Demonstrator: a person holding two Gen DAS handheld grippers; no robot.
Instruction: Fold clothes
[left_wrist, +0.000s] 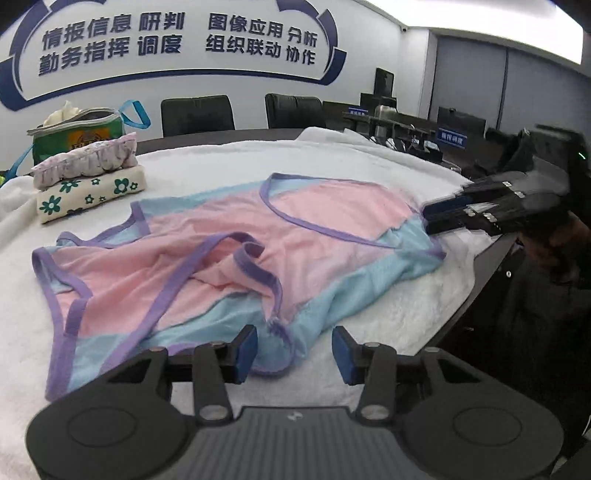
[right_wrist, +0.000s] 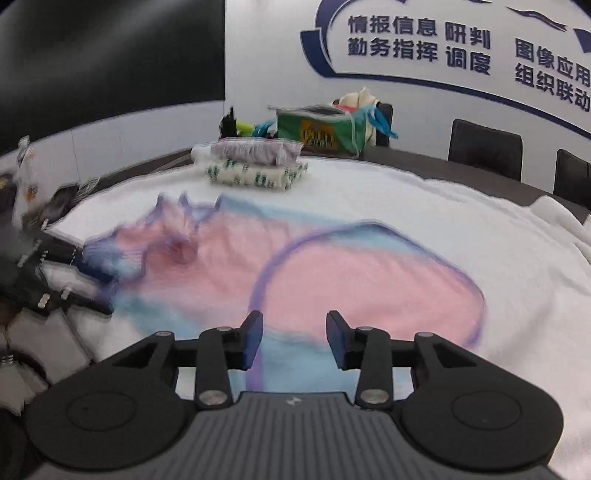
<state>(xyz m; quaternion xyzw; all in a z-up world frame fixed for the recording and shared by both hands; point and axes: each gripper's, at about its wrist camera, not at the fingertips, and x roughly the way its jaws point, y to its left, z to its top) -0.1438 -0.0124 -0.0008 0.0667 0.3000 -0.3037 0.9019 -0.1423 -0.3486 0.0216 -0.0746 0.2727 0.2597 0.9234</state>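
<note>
One white towel-like cloth (left_wrist: 229, 162) covers most of the table, and on it we see the task's garment, a pink and blue sleeveless top (left_wrist: 236, 251) with purple trim, lying spread but rumpled, its straps and edges bunched toward the middle. It is not folded. Behind it, two folded garments (left_wrist: 88, 184) sit stacked, one floral, one lilac, just in front of a green bag (left_wrist: 77, 134).

We judge the step in hand to be laying the top flat or taking hold of its edges for a fold. The next move calls for each tool to pinch a hem or strap cleanly, one layer only, and to draw the wrinkles out.

The left gripper (left_wrist: 293, 349) hovers over the near hem, its blue pads apart, nothing between them. The right gripper (right_wrist: 295, 339) hangs over the opposite side, also parted and empty.

The right wrist view is smeared by motion, so the top's outline there is hard to make out. In the left view the right tool's tips look close together, blurred. The writing on the bag is unreadable, and the person holding the tools is mostly cut off.
</note>
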